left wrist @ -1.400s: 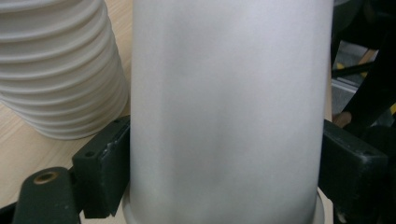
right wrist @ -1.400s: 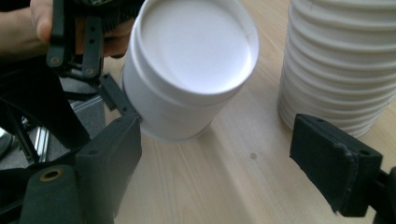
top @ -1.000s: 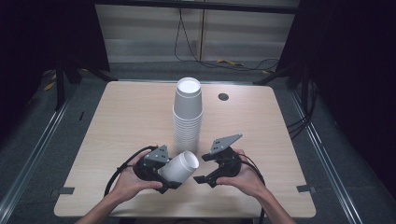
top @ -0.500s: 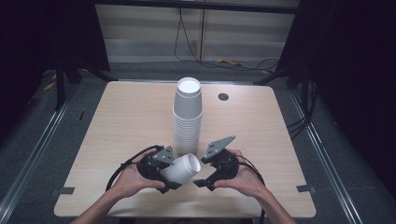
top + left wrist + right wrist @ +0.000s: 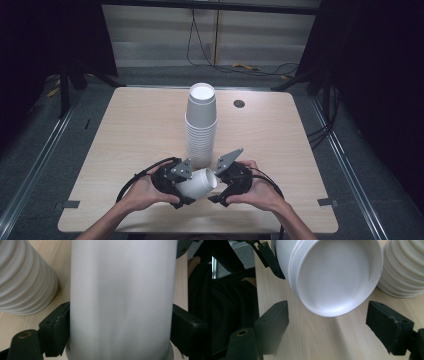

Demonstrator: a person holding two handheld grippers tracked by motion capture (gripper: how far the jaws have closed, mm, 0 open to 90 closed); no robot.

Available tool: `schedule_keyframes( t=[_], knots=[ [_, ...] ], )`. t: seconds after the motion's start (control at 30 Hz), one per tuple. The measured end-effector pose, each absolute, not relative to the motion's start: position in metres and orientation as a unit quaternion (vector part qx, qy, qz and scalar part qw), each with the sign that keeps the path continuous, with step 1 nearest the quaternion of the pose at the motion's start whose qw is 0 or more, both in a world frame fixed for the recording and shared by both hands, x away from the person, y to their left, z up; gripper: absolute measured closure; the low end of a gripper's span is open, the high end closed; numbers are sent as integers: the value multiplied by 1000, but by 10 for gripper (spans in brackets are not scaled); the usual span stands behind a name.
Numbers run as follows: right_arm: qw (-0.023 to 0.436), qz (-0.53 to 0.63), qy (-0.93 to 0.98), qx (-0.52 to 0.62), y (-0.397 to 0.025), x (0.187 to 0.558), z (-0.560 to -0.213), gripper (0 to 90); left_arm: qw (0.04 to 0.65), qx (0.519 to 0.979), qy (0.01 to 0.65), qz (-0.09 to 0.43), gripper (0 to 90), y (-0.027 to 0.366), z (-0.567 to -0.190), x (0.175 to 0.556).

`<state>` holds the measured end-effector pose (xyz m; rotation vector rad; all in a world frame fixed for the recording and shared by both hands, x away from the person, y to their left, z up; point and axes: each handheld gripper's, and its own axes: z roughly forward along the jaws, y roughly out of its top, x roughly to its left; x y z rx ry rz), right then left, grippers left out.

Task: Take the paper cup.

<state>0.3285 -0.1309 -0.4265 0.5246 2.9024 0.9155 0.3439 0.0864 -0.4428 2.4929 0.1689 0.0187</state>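
**High view: transfer of a single cup between two grippers**

High view shows the left gripper (image 5: 186, 189) pinching a white paper cup (image 5: 198, 183) that lies on its side just above the light wooden tabletop (image 5: 125, 135), near the front edge. The cup's closed, recessed base faces the right gripper (image 5: 220, 187). Directly behind both grippers stands the tall stack of white paper cups (image 5: 200, 125), upright and near the tabletop's centre.

Left gripper view confirms the grasp: both black jaws press against the cup wall (image 5: 120, 297), one on each side. The wall appears slightly flattened, so I judge the grip to be firm enough already; do not add pressure.

Right gripper view shows the right gripper's jaws spread wide, one on each side of the cup's base rim (image 5: 342, 310), with no contact. The stack (image 5: 404, 270) sits just beside the cup here.

Recommended procedure for the step, as judged from this position:

1. Hold the left gripper steady and keep the cup axis level.
2. Advance the right gripper along the cup axis until the jaws bracket the base.
3. Close on the stiff base ring, not the thin wall.
4. Keep clear of the stack; a sideways nudge could topple it.
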Motion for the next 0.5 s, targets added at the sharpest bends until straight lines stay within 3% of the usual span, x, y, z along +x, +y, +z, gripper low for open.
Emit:
schedule_keyframes(
  t=[0.5],
  knots=[
    [10, 279, 948, 152, -119, 330, -428, 182, 305, 951, 45, 6, 155, 77, -448, 338]
  ],
)
